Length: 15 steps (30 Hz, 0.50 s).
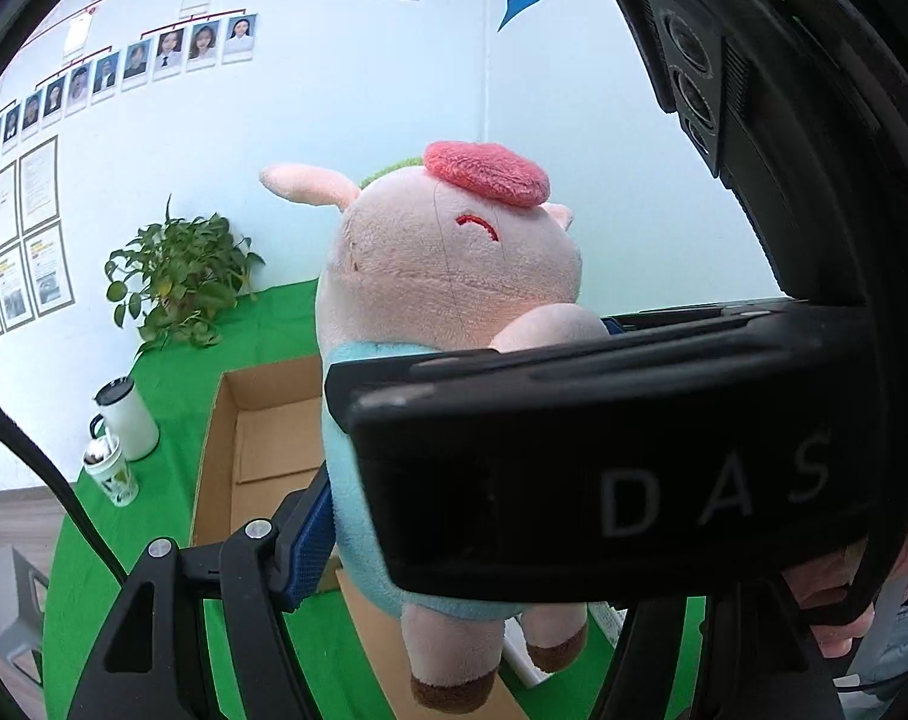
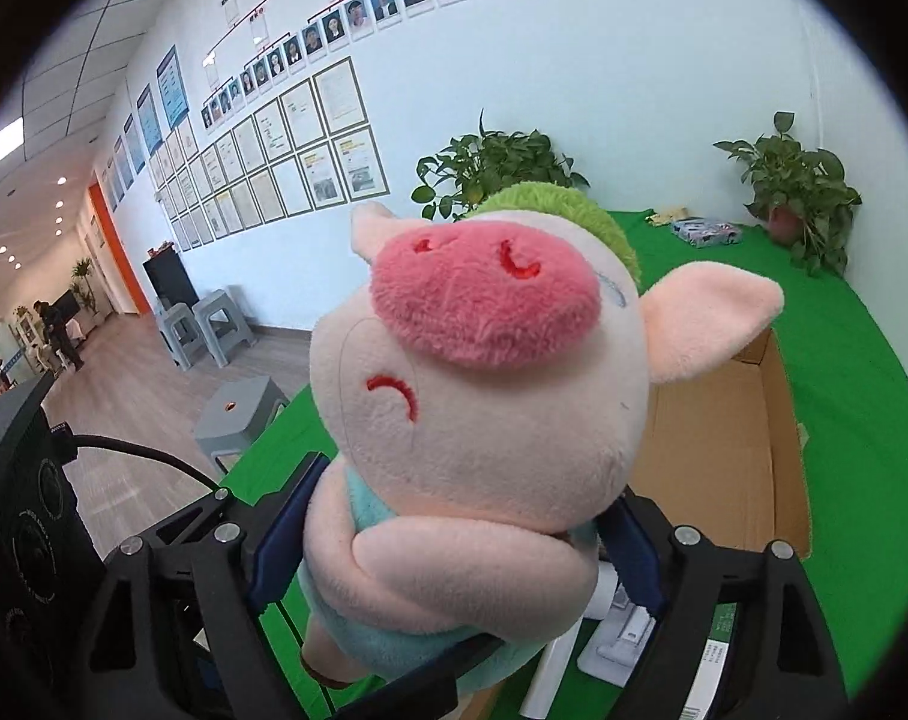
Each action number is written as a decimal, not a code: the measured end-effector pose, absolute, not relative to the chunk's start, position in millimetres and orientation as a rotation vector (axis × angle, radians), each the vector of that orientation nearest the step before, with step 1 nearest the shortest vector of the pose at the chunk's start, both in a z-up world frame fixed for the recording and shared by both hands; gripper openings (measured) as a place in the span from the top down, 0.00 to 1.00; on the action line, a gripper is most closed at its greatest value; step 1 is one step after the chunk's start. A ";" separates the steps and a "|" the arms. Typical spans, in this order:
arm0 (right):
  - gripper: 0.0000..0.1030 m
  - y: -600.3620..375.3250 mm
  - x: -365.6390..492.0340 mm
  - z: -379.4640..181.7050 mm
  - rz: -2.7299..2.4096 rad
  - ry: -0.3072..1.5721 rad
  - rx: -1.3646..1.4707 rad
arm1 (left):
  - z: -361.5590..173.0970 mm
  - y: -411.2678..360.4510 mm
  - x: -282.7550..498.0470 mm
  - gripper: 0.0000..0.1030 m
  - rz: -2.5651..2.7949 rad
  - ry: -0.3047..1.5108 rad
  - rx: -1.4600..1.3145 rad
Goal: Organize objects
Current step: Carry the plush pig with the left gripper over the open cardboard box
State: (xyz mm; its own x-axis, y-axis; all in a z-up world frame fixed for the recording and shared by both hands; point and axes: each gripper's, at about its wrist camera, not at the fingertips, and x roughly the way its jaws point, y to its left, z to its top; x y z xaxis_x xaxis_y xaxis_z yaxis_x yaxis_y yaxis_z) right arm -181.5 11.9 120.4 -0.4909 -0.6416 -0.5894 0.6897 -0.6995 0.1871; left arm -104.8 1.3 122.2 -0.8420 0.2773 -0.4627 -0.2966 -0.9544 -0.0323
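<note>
The right gripper (image 2: 454, 546) has its blue pads on either flank of the plush pig (image 2: 484, 396), just under the head, jaws standing wide around the soft torso. The left gripper (image 1: 441, 516) shows one blue pad pressed against the pig's teal belly; its other finger is hidden behind the black body of the right tool, so I cannot tell how its far side sits, though the toy lies between its jaws. Both hands thus carry the pig together, in the air.

The pig's long axis runs roughly upright, snout up and brown-soled feet hanging. The open cardboard box (image 2: 748, 456) lies beyond and below the pig, on the green cloth (image 2: 862, 372); it looks empty as far as visible. Lowering the toy forward into it seems the likely next move, and neither hand is clearly nearer.

The pig is fuzzy, squashy pile fabric with embroidered red eyes; the box is stiff corrugated board, flaps open.
</note>
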 end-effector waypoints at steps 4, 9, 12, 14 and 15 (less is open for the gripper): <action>0.20 10.3 -182.3 127.9 -2.222 0.101 0.798 | 135.2 -3.7 -116.4 0.36 2.749 0.072 -0.651; 0.22 2.2 -191.9 124.7 -2.223 0.093 0.798 | 153.2 -35.8 -164.1 0.36 2.746 0.066 -0.663; 0.23 -6.5 -201.2 120.5 -2.208 0.106 0.813 | 150.8 -52.6 -167.2 0.36 2.752 0.048 -0.682; 0.23 -14.7 -208.5 117.3 -2.194 0.116 0.823 | 142.4 -64.8 -175.0 0.36 2.760 0.041 -0.694; 0.23 -20.3 -212.7 115.9 -2.183 0.120 0.831 | 133.1 -75.6 -182.7 0.36 2.764 0.036 -0.704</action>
